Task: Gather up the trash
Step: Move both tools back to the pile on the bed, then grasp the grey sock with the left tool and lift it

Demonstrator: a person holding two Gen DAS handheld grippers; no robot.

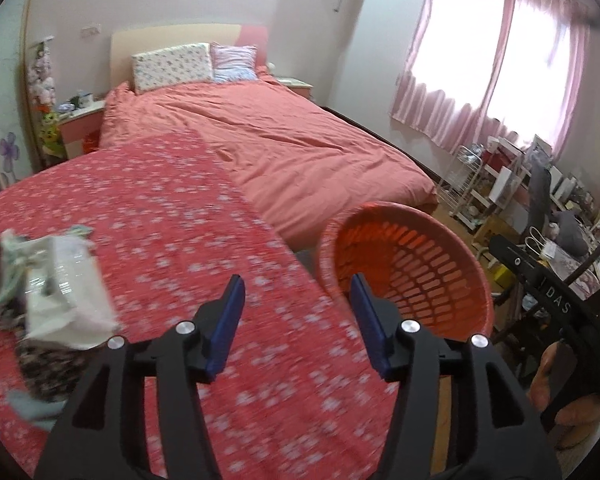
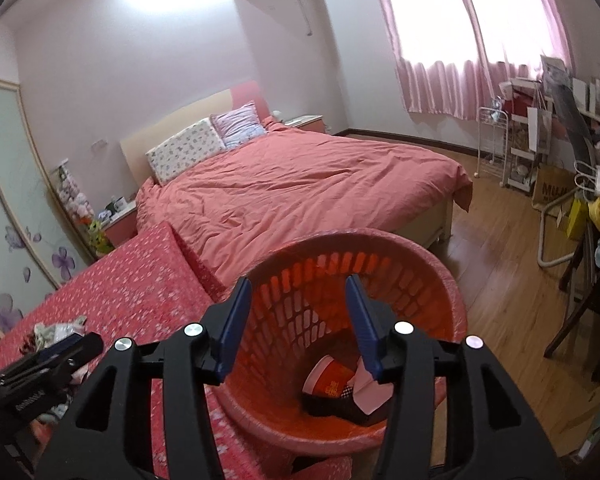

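A red slatted basket (image 2: 440, 292) stands at the right edge of a surface under a red flowered cloth (image 1: 172, 216); it also shows in the left wrist view (image 1: 452, 248). Inside lie a red cup and a dark wrapper (image 2: 336, 392). A pile of trash, a clear plastic wrapper and crumpled paper (image 1: 60, 280), lies at the cloth's left; in the right wrist view it (image 2: 54, 330) is small. My left gripper (image 1: 298, 292) is open and empty over the cloth, right of the pile. My right gripper (image 2: 298, 296) is open and empty above the basket's mouth.
A bed with a pink duvet (image 2: 300, 176) lies behind. Wooden floor (image 2: 500, 280) runs to the right. Shelves, a chair and bags (image 2: 560, 168) crowd the right wall under pink curtains. A nightstand (image 1: 80, 120) stands left of the bed.
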